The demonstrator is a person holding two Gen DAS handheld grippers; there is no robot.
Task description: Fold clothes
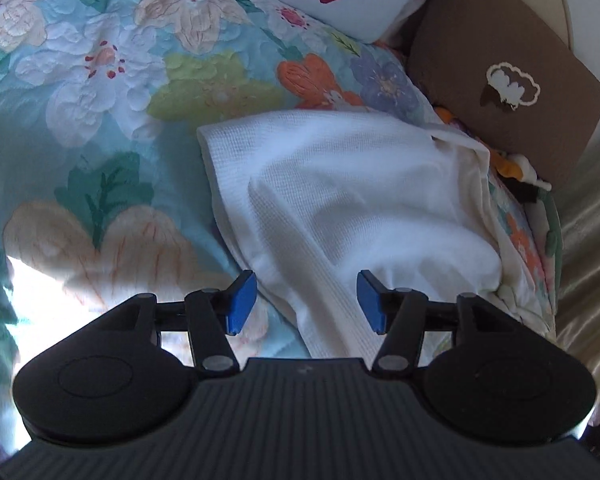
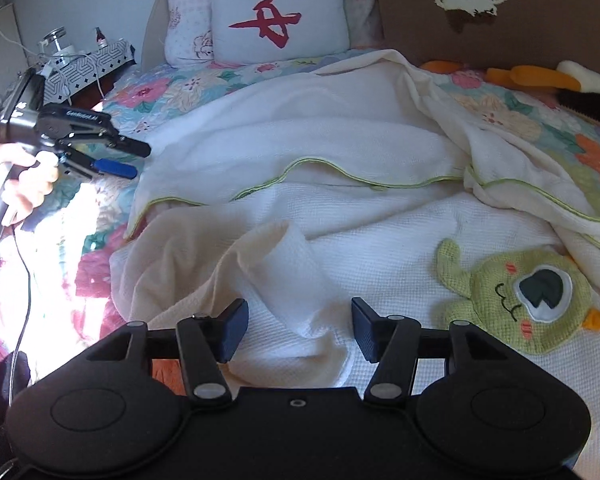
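A floral quilt covers the bed and carries everything else; at twelve o'clock in the right wrist view a white pillow with a red mark leans at the head, and a brown cushion stands at one o'clock. A white waffle-weave garment lies crumpled across the middle of the quilt, its green-piped hem running from nine to three o'clock; a green knitted monster patch sits on it at four o'clock. In the left wrist view the same garment spreads from the centre toward three o'clock, touching the cushion's side of the bed. The right gripper hovers at six o'clock with its jaws spread wide, a raised fold of the cloth lying between them, unpinched; the left gripper also stands spread, a strip of the garment passing between its blue pads without being clamped. From the right wrist the left gripper shows at nine o'clock, just beside the garment's edge, held in a hand.
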